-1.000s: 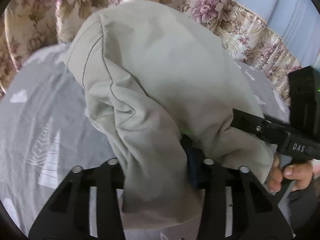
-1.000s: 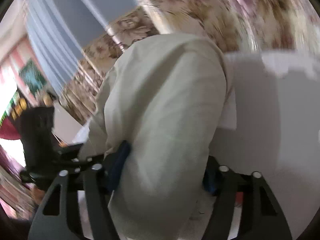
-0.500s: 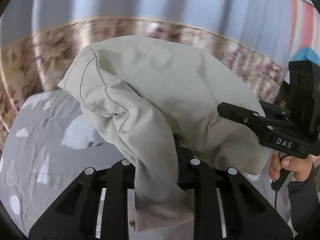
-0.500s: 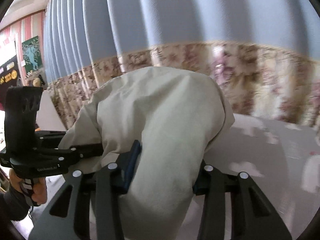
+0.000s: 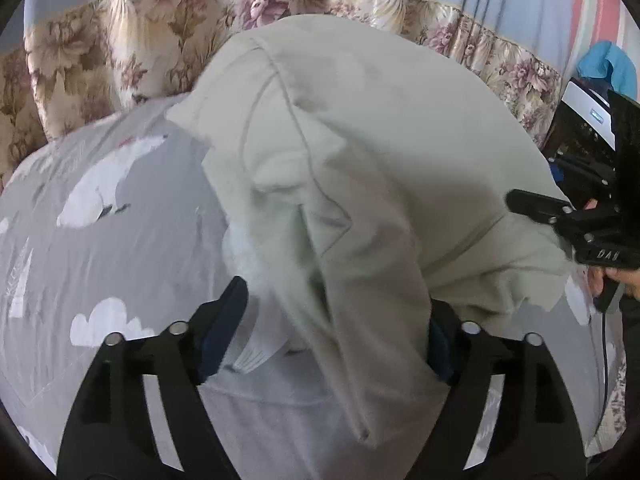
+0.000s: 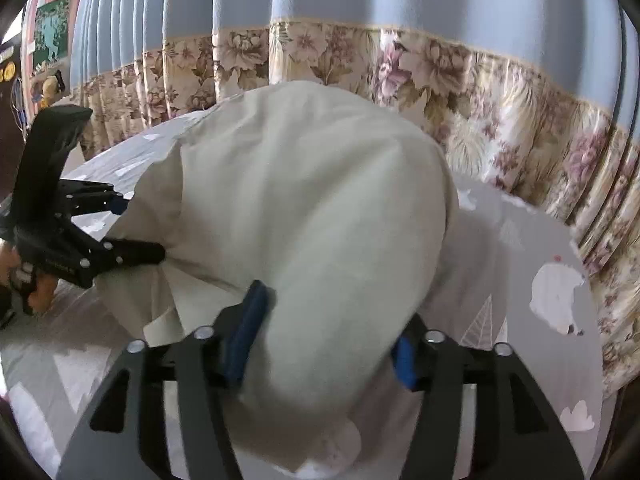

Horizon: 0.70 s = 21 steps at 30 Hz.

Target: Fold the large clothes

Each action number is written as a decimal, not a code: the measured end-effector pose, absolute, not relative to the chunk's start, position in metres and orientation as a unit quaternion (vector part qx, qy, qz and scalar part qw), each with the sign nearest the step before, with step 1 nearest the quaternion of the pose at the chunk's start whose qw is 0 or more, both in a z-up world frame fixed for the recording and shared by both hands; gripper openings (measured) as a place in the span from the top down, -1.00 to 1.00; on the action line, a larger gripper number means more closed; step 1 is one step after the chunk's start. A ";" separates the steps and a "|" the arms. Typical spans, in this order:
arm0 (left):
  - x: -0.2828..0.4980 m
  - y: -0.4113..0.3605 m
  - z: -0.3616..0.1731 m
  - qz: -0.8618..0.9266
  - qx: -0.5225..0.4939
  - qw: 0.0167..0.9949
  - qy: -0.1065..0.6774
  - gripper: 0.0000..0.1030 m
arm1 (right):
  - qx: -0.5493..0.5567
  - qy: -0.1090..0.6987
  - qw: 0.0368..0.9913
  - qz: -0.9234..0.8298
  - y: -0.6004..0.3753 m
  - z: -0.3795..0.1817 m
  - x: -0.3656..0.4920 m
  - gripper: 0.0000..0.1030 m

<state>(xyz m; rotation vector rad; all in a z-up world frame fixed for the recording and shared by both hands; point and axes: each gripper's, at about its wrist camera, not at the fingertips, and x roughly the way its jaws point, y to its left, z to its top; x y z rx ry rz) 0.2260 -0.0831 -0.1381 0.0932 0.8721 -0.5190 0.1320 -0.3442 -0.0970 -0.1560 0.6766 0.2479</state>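
The pale garment (image 5: 360, 184) drapes over the left gripper (image 5: 332, 336), hiding its right blue pad and whatever lies between the jaws; a gap shows beside the left pad. In the right wrist view the cloth likewise buries the right gripper (image 6: 324, 340), so its grip cannot be judged. Each view's lower edge cuts off the cloth, and the grey printed bedsheet (image 5: 100, 248) disappears beneath it.
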 end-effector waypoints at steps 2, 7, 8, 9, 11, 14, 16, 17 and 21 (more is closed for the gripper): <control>0.222 -0.079 -0.136 -0.243 0.057 0.877 0.411 -0.75 | -0.088 0.331 0.933 0.108 -0.351 -0.091 0.125 -0.63; 0.211 -0.060 -0.120 -0.228 0.059 0.884 0.403 -0.93 | -0.080 0.312 0.943 0.083 -0.355 -0.068 0.099 -0.63; 0.210 -0.059 -0.117 -0.222 0.061 0.887 0.400 -0.94 | -0.066 0.304 0.945 0.101 -0.351 -0.065 0.092 -0.63; 0.209 -0.059 -0.116 -0.220 0.065 0.888 0.399 -0.94 | -0.061 0.302 0.945 0.112 -0.346 -0.063 0.088 -0.63; 0.208 -0.063 -0.116 -0.217 0.079 0.889 0.396 -0.94 | -0.074 0.309 0.940 0.126 -0.331 -0.069 0.083 -0.63; 0.216 -0.074 -0.125 -0.193 0.118 0.889 0.398 -0.94 | -0.138 0.361 0.916 0.107 -0.314 -0.097 0.092 -0.63; 0.230 -0.079 -0.135 -0.199 0.120 0.881 0.412 -0.94 | -0.140 0.369 0.913 0.103 -0.323 -0.109 0.099 -0.64; 0.238 -0.080 -0.138 -0.203 0.117 0.878 0.417 -0.94 | -0.127 0.369 0.915 0.101 -0.328 -0.108 0.100 -0.66; 0.260 -0.080 -0.134 -0.212 0.127 0.878 0.409 -0.94 | -0.136 0.367 0.916 0.087 -0.335 -0.105 0.105 -0.66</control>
